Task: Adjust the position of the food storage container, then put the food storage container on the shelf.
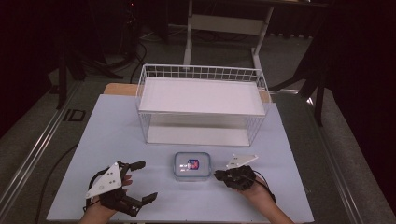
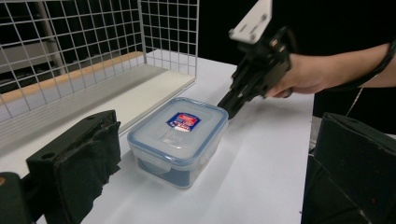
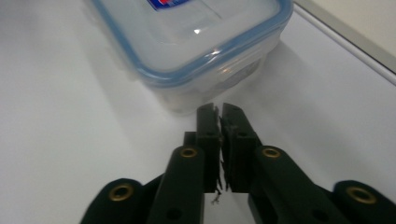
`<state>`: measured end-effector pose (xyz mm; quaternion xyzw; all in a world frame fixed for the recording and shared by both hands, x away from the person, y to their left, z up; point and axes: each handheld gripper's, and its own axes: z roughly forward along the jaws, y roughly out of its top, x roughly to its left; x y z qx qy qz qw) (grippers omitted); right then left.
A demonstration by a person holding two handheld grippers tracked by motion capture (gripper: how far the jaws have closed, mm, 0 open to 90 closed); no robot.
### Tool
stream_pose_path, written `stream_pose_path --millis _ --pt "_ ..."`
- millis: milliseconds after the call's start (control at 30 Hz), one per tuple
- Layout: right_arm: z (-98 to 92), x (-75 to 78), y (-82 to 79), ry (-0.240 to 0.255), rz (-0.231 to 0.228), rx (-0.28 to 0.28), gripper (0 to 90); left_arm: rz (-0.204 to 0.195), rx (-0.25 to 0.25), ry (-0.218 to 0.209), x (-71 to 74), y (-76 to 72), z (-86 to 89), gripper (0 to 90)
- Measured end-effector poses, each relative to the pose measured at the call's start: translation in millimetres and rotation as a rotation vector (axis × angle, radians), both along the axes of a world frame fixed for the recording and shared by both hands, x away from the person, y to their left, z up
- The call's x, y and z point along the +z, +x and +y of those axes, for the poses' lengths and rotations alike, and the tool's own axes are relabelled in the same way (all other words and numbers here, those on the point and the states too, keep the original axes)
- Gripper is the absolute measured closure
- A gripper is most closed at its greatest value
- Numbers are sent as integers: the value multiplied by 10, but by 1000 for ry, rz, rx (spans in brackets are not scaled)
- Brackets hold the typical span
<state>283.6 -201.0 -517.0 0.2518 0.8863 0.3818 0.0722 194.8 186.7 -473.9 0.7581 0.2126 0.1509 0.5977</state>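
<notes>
My right jaws nearly together at the box's corner; my left jaws wide and empty.

On my right gripper [image 3: 219, 109] I see the jaws standing a sliver apart, nothing between them, tips just beside the near right corner of the lidded plastic box [image 1: 192, 166]; whether they touch it I cannot tell. My left gripper [image 1: 142, 181] has its jaws spread wide, holding nothing, well to the left of the box with bare bench [image 1: 116, 135] between. The box sits flat at the bench's near middle, blue-rimmed lid on, label up. Just beyond it on the far side stands the white wire basket [image 1: 202, 103]. Open bench lies left and right of the box; the near edge is close under both my hands.
</notes>
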Motion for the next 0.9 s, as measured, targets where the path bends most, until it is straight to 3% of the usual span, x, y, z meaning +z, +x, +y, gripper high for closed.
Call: stream_pose_path --millis 33,100,133,167,200,267,400,533,633,700,733,767,800,833,900 --pt "0 0 0 0 0 0 770 3 0 -2 -1 0 -1 14" --pt "-51 88 -81 28 -12 2 571 9 3 2 -11 10 -7 14" --pt "-51 88 -81 28 -12 2 571 9 3 2 -11 10 -7 14" --pt "-70 116 -101 51 -12 -3 485 19 3 0 -19 16 -9 14" --pt "-109 164 -128 90 -10 -39 334 27 8 9 -31 26 -15 14" --pt "-115 194 -164 85 -59 -91 181 35 9 8 -38 31 -19 14" --pt "-135 239 -186 108 -85 -107 118 85 23 7 -64 63 -37 14" --pt "-158 341 -179 151 -117 -202 149 90 32 25 -77 78 -65 14" --pt "-184 398 -177 180 -102 -195 156 88 35 29 -53 92 -99 14" --pt "-203 444 -193 203 -135 -191 201 94 42 38 -26 114 -135 14" --pt "-213 474 -202 230 -130 -189 207 96 40 44 -13 126 -156 14" --pt "-236 526 -187 275 -61 -165 206 97 39 55 4 138 -180 14" --pt "-237 550 -187 276 -72 -162 207 105 39 89 41 168 -234 14" --pt "-237 550 -187 276 -72 -162 207 105 39 89 41 168 -234 14" --pt "-222 611 -197 245 -124 -173 203 116 38 106 73 204 -273 14"
